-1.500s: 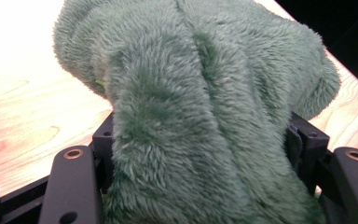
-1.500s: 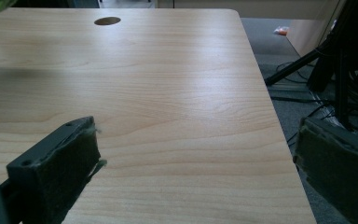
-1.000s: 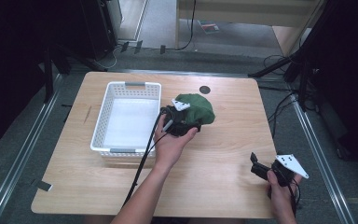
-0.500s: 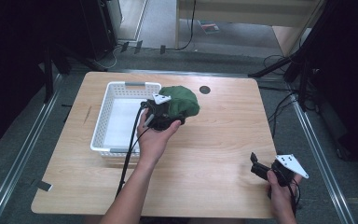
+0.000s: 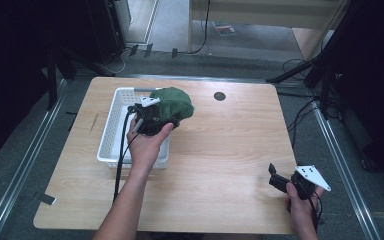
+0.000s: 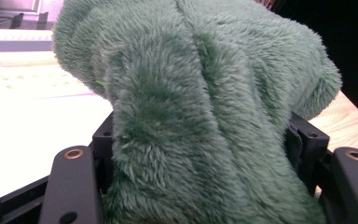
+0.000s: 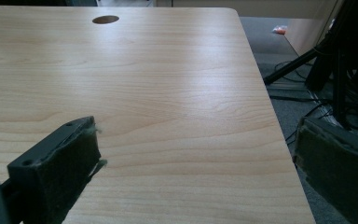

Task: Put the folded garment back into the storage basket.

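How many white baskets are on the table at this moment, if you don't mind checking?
1. The white basket sits on the table's left half, under the green plush cloth; nothing suggests a hidden second one.

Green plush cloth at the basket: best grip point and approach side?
Grip a thick bunched fold of the green plush cloth, coming from the person's side, as the left gripper does now. The soft pile fills the jaws there; its far bulk drapes over the white basket.

Wooden table [image 5: 220, 150], round hole [image 5: 219, 96]
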### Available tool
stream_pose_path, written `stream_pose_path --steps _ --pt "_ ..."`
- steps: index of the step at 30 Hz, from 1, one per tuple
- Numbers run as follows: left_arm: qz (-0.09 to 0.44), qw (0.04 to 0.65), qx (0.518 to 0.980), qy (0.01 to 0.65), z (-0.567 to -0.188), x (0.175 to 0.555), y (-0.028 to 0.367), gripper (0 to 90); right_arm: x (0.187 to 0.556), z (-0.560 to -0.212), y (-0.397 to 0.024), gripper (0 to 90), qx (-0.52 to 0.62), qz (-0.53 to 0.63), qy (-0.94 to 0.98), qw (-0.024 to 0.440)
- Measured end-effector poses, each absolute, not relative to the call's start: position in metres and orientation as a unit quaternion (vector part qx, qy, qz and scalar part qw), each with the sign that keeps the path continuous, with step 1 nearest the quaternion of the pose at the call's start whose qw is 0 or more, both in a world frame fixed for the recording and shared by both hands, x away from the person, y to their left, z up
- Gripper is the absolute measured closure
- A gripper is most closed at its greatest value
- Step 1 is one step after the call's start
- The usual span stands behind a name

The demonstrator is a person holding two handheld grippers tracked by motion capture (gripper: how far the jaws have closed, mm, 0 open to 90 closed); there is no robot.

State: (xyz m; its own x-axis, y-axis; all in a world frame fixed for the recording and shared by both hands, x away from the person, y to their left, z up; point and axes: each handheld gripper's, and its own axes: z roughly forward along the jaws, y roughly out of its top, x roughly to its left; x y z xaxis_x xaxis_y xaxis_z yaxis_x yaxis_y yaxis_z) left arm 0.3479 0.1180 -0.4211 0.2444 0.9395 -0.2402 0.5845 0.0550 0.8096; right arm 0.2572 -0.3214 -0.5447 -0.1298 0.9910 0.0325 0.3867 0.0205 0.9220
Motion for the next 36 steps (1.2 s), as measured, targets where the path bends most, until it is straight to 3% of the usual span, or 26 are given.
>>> stream_pose_path --steps 16,36 --pt "0.211 0.431 0.615 0.625 -0.439 0.362 0.168 33.8 0.257 -0.545 -0.321 0.7 0.556 0.425 0.619 0.356" --pt "0.228 0.373 0.622 0.649 -0.479 0.39 0.186 33.7 0.257 -0.545 -0.321 0.7 0.556 0.425 0.619 0.356"
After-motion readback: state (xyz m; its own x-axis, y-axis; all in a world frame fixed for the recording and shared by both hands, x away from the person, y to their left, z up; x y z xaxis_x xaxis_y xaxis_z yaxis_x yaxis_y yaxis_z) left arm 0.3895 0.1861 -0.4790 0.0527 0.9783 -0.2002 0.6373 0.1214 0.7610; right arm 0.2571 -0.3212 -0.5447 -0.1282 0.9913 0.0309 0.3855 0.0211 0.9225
